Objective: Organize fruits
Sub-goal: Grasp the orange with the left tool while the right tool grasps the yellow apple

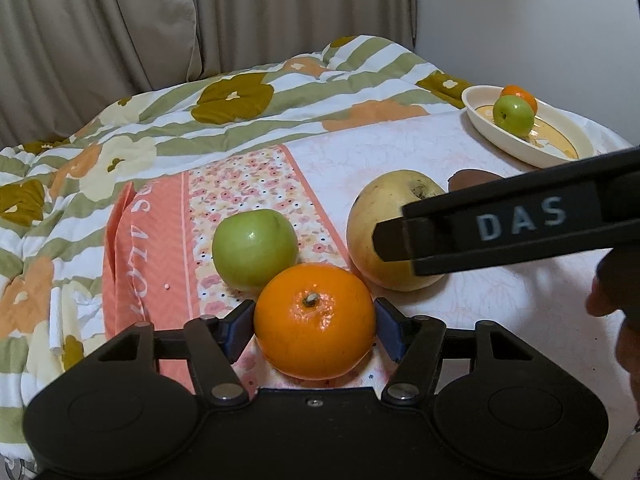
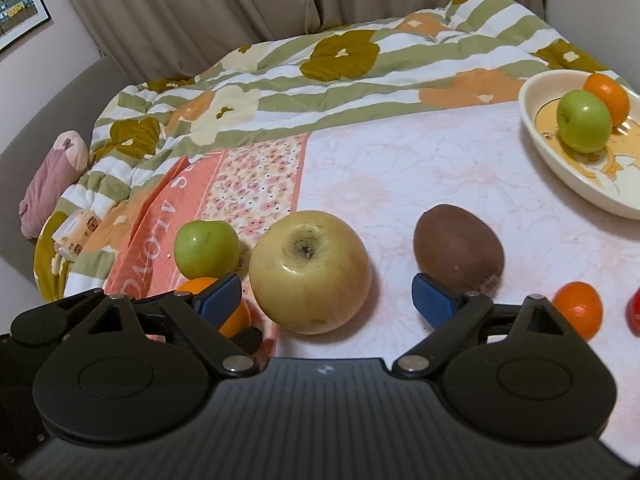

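An orange [image 1: 314, 332] lies on the pink cloth between the blue pads of my left gripper [image 1: 314, 316], which is shut on it, both pads touching its sides. Behind it sit a green apple [image 1: 254, 254] and a large yellow apple [image 1: 380, 240]. One black finger [image 1: 520, 224] of the right gripper crosses in front of the yellow apple. In the right wrist view, my right gripper [image 2: 328, 298] is open, its pads standing wide on either side of the yellow apple [image 2: 310, 272] without touching it. The held orange [image 2: 238, 318] peeks out behind the left pad.
A cream bowl [image 2: 560, 184] at the far right holds a green apple [image 2: 584, 120] and an orange [image 2: 608, 96]. A brown kiwi [image 2: 458, 246], a small orange [image 2: 578, 308] and a red fruit [image 2: 634, 312] lie to the right. A rumpled flowered quilt [image 1: 200, 120] borders the back and left.
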Motion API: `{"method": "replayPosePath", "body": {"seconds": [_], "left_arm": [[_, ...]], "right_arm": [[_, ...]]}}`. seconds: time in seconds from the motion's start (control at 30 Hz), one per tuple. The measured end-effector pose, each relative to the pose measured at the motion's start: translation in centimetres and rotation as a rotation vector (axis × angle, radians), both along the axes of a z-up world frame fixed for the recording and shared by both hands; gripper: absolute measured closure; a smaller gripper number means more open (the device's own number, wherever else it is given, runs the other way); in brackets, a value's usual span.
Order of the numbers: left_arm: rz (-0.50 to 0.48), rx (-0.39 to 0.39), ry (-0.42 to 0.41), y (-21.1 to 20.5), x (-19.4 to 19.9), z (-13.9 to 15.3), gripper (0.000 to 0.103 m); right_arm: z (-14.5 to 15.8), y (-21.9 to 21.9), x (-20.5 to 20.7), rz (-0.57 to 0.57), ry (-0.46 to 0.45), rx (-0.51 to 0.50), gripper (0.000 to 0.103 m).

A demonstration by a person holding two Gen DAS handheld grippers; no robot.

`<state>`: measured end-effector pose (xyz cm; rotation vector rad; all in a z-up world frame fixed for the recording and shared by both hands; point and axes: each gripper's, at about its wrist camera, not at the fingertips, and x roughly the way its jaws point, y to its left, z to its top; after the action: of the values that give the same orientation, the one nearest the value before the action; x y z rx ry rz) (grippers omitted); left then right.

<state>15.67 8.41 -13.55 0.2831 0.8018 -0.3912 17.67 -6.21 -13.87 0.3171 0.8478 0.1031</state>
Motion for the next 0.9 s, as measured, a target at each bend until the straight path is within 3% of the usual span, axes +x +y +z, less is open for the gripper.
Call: {"method": "replayPosePath", "body": {"seconds": [0.43, 0.57, 0.9], "left_arm": [[0.03, 0.017, 0.013, 0.6, -0.4, 0.2, 0.036], [0.038, 0.018, 0.016, 0.8, -0.5, 0.2, 0.036], [0.081, 0.014, 0.016, 1.5, -1.0, 0.6, 0.036]], "right_arm": [[-1.0, 1.3, 2.3, 0.042, 0.0, -0.017, 0.004], [-1.2, 1.4, 2.7, 0.06, 0.013, -0.023, 0.013], [-1.1, 2.0, 2.6, 0.113, -0.001, -0.079, 0.014]]}}
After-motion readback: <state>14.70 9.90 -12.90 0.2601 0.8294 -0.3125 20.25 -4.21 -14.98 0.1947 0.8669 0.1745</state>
